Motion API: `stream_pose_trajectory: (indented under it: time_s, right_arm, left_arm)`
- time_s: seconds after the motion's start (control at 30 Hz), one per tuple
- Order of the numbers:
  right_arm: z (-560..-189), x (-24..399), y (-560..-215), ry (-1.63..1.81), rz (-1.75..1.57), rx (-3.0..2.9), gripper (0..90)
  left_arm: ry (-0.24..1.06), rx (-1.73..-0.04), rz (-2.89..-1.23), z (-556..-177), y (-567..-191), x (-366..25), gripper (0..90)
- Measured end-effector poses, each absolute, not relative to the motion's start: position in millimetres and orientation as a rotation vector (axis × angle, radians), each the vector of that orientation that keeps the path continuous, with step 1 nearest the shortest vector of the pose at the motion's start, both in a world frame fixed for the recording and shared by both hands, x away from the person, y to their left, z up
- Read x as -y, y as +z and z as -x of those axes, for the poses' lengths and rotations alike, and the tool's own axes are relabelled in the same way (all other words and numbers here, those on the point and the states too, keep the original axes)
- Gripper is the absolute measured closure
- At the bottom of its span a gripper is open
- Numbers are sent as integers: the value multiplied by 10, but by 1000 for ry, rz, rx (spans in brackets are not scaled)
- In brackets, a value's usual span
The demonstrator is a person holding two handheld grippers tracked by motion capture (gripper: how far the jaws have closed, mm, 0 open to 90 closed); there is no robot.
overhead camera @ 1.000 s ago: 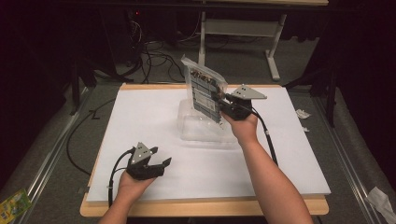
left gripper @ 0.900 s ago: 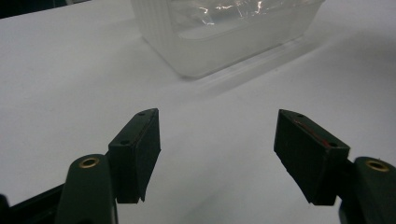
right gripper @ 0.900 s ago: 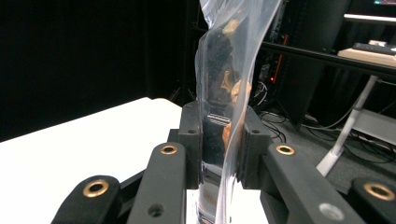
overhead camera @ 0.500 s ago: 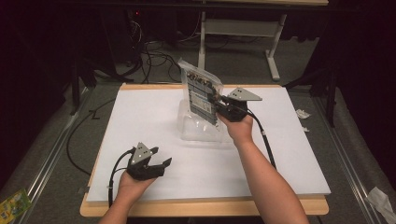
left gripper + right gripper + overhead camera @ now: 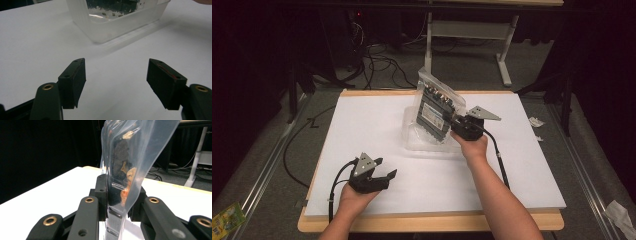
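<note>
Right claw [image 5: 451,121] is clamped tight on a clear plastic pouch [image 5: 435,107], which stands on edge with its lower end dipping into the translucent plastic tub [image 5: 412,142] in the middle of the white desk [image 5: 362,120]. In the right gripper view the pouch [image 5: 125,170] rises straight up between the jaws, dark bits and orange pieces visible inside it. Looks like the drop-in is well under way but not finished: the pouch is not released and most of it stands above the rim. The tub [image 5: 110,27] seems otherwise empty, though its frosted wall hides much. Left claw [image 5: 382,175] rests on the desk's near left, jaws wide apart, holding nothing.
</note>
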State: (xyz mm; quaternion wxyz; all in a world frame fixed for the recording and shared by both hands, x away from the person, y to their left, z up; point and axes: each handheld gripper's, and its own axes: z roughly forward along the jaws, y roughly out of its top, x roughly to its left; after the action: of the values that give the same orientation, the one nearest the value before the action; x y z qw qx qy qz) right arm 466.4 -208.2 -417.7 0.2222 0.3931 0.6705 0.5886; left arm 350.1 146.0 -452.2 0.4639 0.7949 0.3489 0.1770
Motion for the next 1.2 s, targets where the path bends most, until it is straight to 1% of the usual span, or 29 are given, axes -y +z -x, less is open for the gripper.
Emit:
stream_pose_trajectory:
  time_s: [0.13,0.23,0.27,0.33,0.37,0.4,0.5,0.53,0.57,0.63,0.7,0.8,0.83,0.9,0.93,1.0,1.13,1.17,1.2]
  right_arm:
    - [-4649,2063,-4154,1605,-1088,-1859,742]
    - [-4667,2044,-4111,1536,-1107,-1884,700]
    - [-4674,2042,-4104,1521,-1113,-1891,669]
    - [-4694,2035,-4089,1480,-1137,-1925,531]
    - [-4699,2043,-4085,1487,-1140,-1928,488]
    - [-4699,2043,-4085,1487,-1140,-1928,488]
    - [-4696,2071,-4070,1503,-1183,-1934,323]
    - [-4662,2092,-4049,1469,-1190,-1933,249]
    - [-4662,2092,-4049,1469,-1190,-1933,249]
    - [-4585,2139,-4012,1460,-1186,-1930,203]
    - [-4548,2163,-3996,1463,-1187,-1929,192]
    - [-4345,2282,-3929,1486,-1173,-1917,171]
    - [-4345,2282,-3929,1486,-1173,-1917,171]
    - [-4137,2384,-3909,1473,-1152,-1908,162]
    - [-4137,2384,-3909,1473,-1152,-1908,162]
    - [-3984,2473,-3923,1488,-1148,-1904,154]
    - [-3659,2648,-4011,1484,-1148,-1893,146]
    - [-3497,2733,-4077,1472,-1145,-1886,143]
    - [-3497,2733,-4077,1472,-1145,-1886,143]
  left_arm:
    - [436,-856,-1955,-3496,-4518,-1458,322]
    - [436,-857,-1953,-3493,-4517,-1458,322]
    - [440,-855,-1956,-3495,-4517,-1460,322]
    - [439,-856,-1956,-3495,-4519,-1459,322]
    - [439,-856,-1956,-3495,-4519,-1460,322]
    - [440,-855,-1957,-3494,-4520,-1462,322]
    - [437,-854,-1954,-3491,-4523,-1472,321]
    - [439,-853,-1954,-3489,-4521,-1478,321]
    - [440,-854,-1952,-3487,-4520,-1480,321]
    - [437,-853,-1947,-3483,-4515,-1486,321]
    - [440,-848,-1945,-3480,-4510,-1489,321]
    - [435,-840,-1948,-3471,-4505,-1483,318]
    - [435,-836,-1950,-3469,-4505,-1481,318]
    - [432,-833,-1952,-3462,-4505,-1471,316]
    - [432,-832,-1953,-3460,-4504,-1466,316]
    - [428,-827,-1958,-3452,-4502,-1457,314]
    - [429,-821,-1957,-3439,-4500,-1437,308]
    - [427,-821,-1956,-3438,-4499,-1435,306]
    - [427,-821,-1955,-3436,-4499,-1433,306]
